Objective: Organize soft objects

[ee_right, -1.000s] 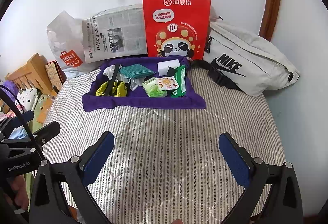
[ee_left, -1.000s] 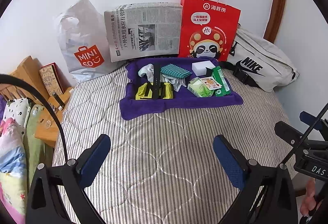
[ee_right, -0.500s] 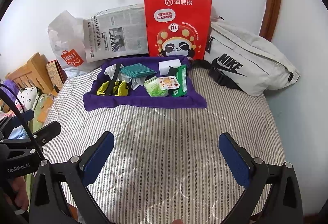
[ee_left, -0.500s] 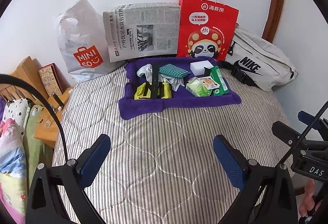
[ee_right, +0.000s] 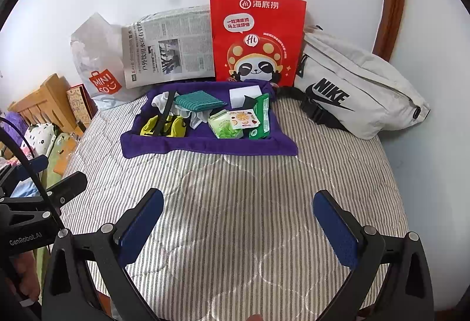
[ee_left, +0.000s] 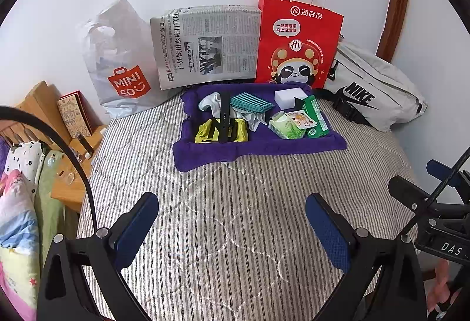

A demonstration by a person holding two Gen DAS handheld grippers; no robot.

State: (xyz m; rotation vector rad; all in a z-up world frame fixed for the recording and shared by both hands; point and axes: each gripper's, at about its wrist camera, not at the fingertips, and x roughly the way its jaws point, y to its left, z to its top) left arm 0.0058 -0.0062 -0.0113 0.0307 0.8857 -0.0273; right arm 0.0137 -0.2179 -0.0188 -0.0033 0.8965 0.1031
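Note:
A purple cloth tray (ee_left: 258,146) (ee_right: 205,146) lies on the striped bed, far ahead of both grippers. In it lie a yellow cloth (ee_left: 205,131) (ee_right: 176,127) with a black strap (ee_left: 224,115) across it, a white cloth (ee_left: 210,103), a teal striped sponge (ee_left: 249,103) (ee_right: 198,100), a white foam block (ee_left: 289,96) (ee_right: 243,94) and green tissue packs (ee_left: 286,127) (ee_right: 226,127). My left gripper (ee_left: 232,213) and right gripper (ee_right: 238,210) are both open and empty above the bare bedcover near its front.
Against the wall stand a white Miniso bag (ee_left: 120,68), a folded newspaper (ee_left: 205,44), a red paper bag (ee_left: 296,41) (ee_right: 257,38) and a grey Nike waist bag (ee_left: 373,94) (ee_right: 355,91). Wooden furniture and hanging clothes (ee_left: 20,203) crowd the left edge.
Both grippers have drawn back slightly, so the tray and bags appear a little smaller and farther. Jaws stay open; nothing on the bed has moved.

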